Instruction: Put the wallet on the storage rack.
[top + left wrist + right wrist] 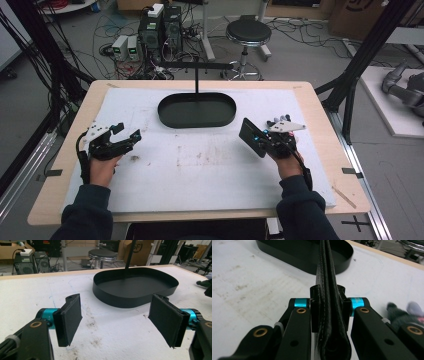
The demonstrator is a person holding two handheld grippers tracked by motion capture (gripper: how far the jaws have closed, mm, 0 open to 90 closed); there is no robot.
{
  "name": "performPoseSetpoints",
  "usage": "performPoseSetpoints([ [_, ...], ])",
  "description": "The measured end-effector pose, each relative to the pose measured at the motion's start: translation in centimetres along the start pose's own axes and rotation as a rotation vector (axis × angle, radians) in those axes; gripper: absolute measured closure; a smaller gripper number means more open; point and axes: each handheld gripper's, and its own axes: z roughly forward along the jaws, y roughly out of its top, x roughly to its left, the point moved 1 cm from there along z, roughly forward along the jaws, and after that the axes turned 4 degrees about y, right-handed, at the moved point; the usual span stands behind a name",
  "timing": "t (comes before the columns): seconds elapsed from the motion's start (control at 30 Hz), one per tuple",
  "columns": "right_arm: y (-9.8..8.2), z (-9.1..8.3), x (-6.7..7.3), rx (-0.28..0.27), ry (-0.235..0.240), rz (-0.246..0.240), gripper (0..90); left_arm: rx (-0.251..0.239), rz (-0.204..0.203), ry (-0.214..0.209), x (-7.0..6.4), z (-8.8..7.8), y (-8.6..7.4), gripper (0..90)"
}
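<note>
Right claw point(260, 140) pinching black wallet-like case point(251, 137) | left claw point(125, 135) spread | tray point(197, 110) rim near, apart.

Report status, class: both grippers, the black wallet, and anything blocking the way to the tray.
Left gripper open, holding nothing. Right gripper shut on black wallet, held edge-up off the mat. Black tray ahead, nothing in it; path unobstructed.

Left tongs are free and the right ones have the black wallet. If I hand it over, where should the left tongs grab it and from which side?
Judging by its pose, take the free upper half of the black wallet, coming in from the left tongs' side across the table. The right tongs clamp its folded lower end, and its flat stitched faces stand on edge above the pads, so the open left jaws can probably close across that thin width.
</note>
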Motion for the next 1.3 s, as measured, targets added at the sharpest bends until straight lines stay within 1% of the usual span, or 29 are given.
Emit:
performPoseSetpoints([
  [0.03,0.0,0.0,0.0,0.0,0.0,0.0,78.0,0.001,0.001,0.002,0.1,0.0,0.0,26.0],
  [0.07,0.4,0.3,0.1,-0.003,0.007,-0.001,78.1,0.0,0.0,-0.001,0.1,0.0,0.0,26.0],
  [0.13,1.4,0.9,0.3,-0.017,0.015,-0.007,78.1,-0.003,-0.001,-0.001,0.2,-0.1,0.0,26.0],
  [0.17,2.3,1.6,0.5,-0.031,0.025,-0.005,78.1,-0.003,-0.002,-0.001,0.2,-0.1,0.0,26.0],
  [0.2,2.9,2.0,0.6,-0.033,0.026,-0.009,78.1,-0.004,-0.004,0.0,0.2,-0.1,0.0,26.0],
  [0.23,2.9,2.0,0.6,-0.033,0.026,-0.009,78.1,-0.007,-0.006,-0.001,0.2,-0.1,0.0,26.0],
  [0.27,3.8,2.7,0.8,-0.047,0.028,-0.024,78.1,-0.008,-0.009,-0.001,0.2,-0.1,0.0,26.0],
  [0.3,3.8,2.7,0.8,-0.047,0.028,-0.024,78.1,-0.008,-0.009,-0.001,0.2,-0.1,0.0,26.0],
  [0.33,4.3,3.1,0.9,-0.053,0.037,-0.023,78.1,-0.004,-0.007,-0.004,0.2,-0.1,0.0,26.0],
  [0.37,5.3,3.9,1.2,-0.053,0.049,-0.031,78.1,-0.003,-0.006,-0.005,0.2,-0.1,0.0,26.0],
  [0.4,5.3,3.9,1.2,-0.053,0.049,-0.031,78.1,-0.003,-0.006,-0.008,0.2,-0.1,0.0,26.0],
  [0.47,6.1,4.8,1.4,-0.062,0.06,-0.033,78.1,-0.003,-0.006,-0.01,0.2,-0.1,0.0,26.0],
  [0.5,6.8,5.7,1.6,-0.053,0.062,-0.04,78.1,-0.004,-0.006,-0.011,0.2,-0.1,0.0,26.0],
  [0.53,7.2,6.2,1.7,-0.054,0.059,-0.048,78.1,-0.007,-0.008,-0.011,0.2,-0.1,0.0,26.0],
  [0.57,7.2,6.2,1.7,-0.054,0.059,-0.048,78.1,-0.01,-0.009,-0.014,0.2,-0.1,0.0,26.0],
  [0.77,9.1,8.6,2.4,-0.061,0.066,-0.055,78.1,-0.017,-0.007,-0.011,0.3,-0.2,0.0,26.0],
  [0.83,9.6,9.4,2.5,-0.065,0.077,-0.06,78.2,-0.013,-0.006,-0.01,0.3,-0.2,0.0,25.9],
  [0.87,10.1,10.2,2.7,-0.061,0.079,-0.066,78.3,-0.011,-0.005,-0.012,0.2,-0.1,0.0,25.3],
  [0.9,10.1,10.2,2.7,-0.061,0.079,-0.066,78.3,-0.01,0.0,-0.012,0.2,-0.1,0.0,25.3],
  [0.97,10.6,11.1,2.9,-0.056,0.073,-0.075,78.3,-0.021,0.0,-0.011,0.2,-0.1,0.1,25.3],
  [1.0,10.8,11.5,2.9,-0.056,0.077,-0.078,78.3,-0.02,0.005,-0.01,0.2,-0.2,0.1,25.3],
  [1.07,11.2,12.2,3.0,-0.066,0.076,-0.065,78.3,-0.021,0.001,-0.004,0.3,-0.2,0.1,25.3],
  [1.1,11.4,12.6,3.0,-0.066,0.08,-0.065,78.3,-0.023,-0.003,-0.006,0.4,-0.2,0.1,25.3],
  [1.13,11.6,13.0,3.2,-0.068,0.073,-0.064,78.3,-0.023,-0.004,-0.004,0.4,-0.2,0.1,25.3],
  [1.17,11.6,13.5,3.2,-0.066,0.071,-0.071,78.3,-0.024,-0.005,-0.004,0.5,-0.2,0.1,25.3],
  [1.2,11.8,14.3,3.3,-0.057,0.07,-0.069,78.3,-0.023,-0.004,-0.005,0.5,-0.2,0.1,25.3],
  [1.23,11.8,14.3,3.3,-0.057,0.07,-0.069,78.3,-0.024,-0.003,-0.005,0.5,-0.1,0.1,25.3],
  [1.27,12.0,14.7,3.4,-0.044,0.072,-0.064,78.3,-0.02,-0.002,-0.005,0.5,-0.1,0.1,25.3],
  [1.3,12.1,15.1,3.5,-0.053,0.068,-0.066,78.3,-0.024,-0.003,-0.006,0.4,-0.1,0.1,25.4],
])
